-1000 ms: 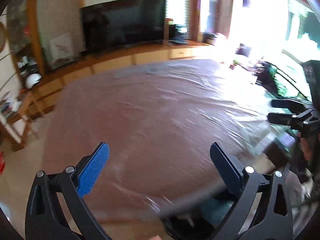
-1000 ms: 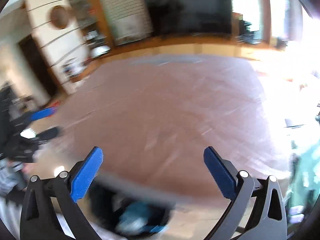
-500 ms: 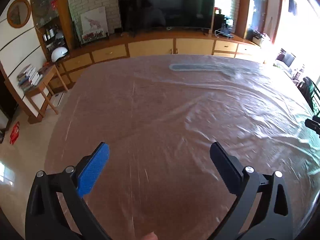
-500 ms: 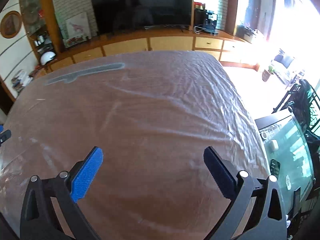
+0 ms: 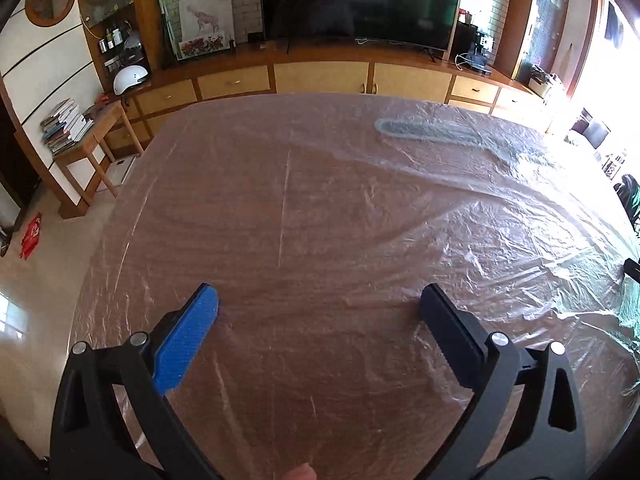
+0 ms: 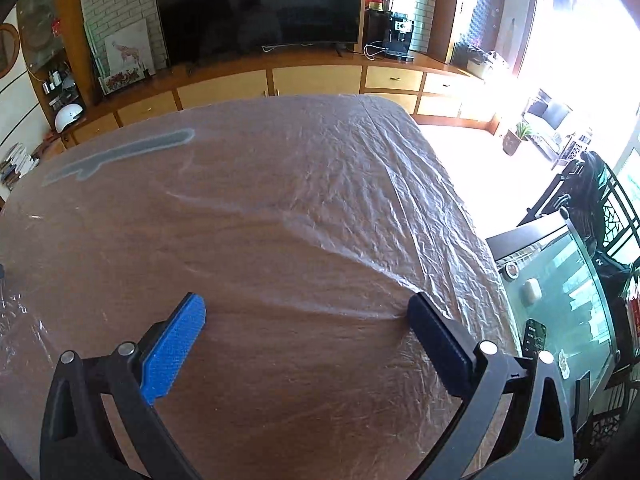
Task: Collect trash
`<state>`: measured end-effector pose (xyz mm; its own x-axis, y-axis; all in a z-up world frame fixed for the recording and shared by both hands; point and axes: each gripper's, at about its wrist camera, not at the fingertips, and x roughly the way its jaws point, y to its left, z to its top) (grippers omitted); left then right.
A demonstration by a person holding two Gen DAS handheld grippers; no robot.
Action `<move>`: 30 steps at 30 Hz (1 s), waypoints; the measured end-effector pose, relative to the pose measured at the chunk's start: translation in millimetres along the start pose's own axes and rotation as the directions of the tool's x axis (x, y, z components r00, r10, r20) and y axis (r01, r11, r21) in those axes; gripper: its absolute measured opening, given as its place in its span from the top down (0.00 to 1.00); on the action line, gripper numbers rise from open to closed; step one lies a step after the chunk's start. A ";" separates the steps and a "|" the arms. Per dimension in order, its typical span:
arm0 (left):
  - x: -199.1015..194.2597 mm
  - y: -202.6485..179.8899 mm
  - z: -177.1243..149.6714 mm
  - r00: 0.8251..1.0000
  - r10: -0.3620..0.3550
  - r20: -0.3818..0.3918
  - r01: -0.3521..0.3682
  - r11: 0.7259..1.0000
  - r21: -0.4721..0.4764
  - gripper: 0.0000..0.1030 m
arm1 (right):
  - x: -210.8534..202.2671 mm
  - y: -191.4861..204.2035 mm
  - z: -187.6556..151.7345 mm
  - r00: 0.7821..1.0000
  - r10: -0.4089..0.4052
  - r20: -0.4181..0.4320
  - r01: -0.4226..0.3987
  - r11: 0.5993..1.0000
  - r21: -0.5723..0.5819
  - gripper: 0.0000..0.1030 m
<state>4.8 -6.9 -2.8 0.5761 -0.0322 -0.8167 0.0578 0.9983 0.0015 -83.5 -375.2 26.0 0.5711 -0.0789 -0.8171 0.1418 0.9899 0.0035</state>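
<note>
A large brown wooden table [image 5: 304,216] fills both views, covered by a thin, wrinkled clear plastic sheet [image 5: 492,216], also in the right wrist view [image 6: 360,200]. No separate piece of trash shows on it. My left gripper [image 5: 318,304] is open and empty, low over the near part of the table. My right gripper [image 6: 306,314] is open and empty over the table's right half. The tip of the right gripper shows at the right edge of the left wrist view [image 5: 632,268].
A long wooden cabinet [image 5: 320,76] with a big television [image 5: 360,0] runs along the far wall. A small side table with books [image 5: 80,140] stands left. A glass-topped table [image 6: 560,304] and dark chair [image 6: 600,200] stand right of the big table.
Both grippers rose from beside a dark bin below the table edge and now face across the tabletop. The views went from blurred to steady. Both stayed open.
</note>
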 end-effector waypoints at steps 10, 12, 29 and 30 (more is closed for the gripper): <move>0.2 -0.2 0.5 1.000 -0.003 -0.001 0.003 1.000 -0.001 0.01 | 0.0 0.1 -0.3 1.000 0.000 0.000 0.000 1.000 0.000 0.03; 0.1 -0.3 0.4 1.000 -0.002 -0.001 0.002 1.000 -0.001 0.01 | 0.0 0.3 -0.1 1.000 0.000 0.000 0.000 1.000 0.000 0.03; -0.4 0.0 0.5 1.000 -0.002 -0.001 0.002 1.000 -0.001 0.01 | -0.1 0.7 0.0 1.000 0.000 0.000 0.000 1.000 0.001 0.04; -0.4 0.1 0.4 1.000 -0.002 -0.001 0.002 1.000 -0.001 0.01 | -0.2 0.9 -0.1 1.000 0.000 0.000 0.000 1.000 0.001 0.04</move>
<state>4.9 -6.8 -2.3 0.5751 -0.0345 -0.8173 0.0582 0.9983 -0.0012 -83.6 -374.3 26.1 0.5711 -0.0785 -0.8171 0.1419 0.9899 0.0041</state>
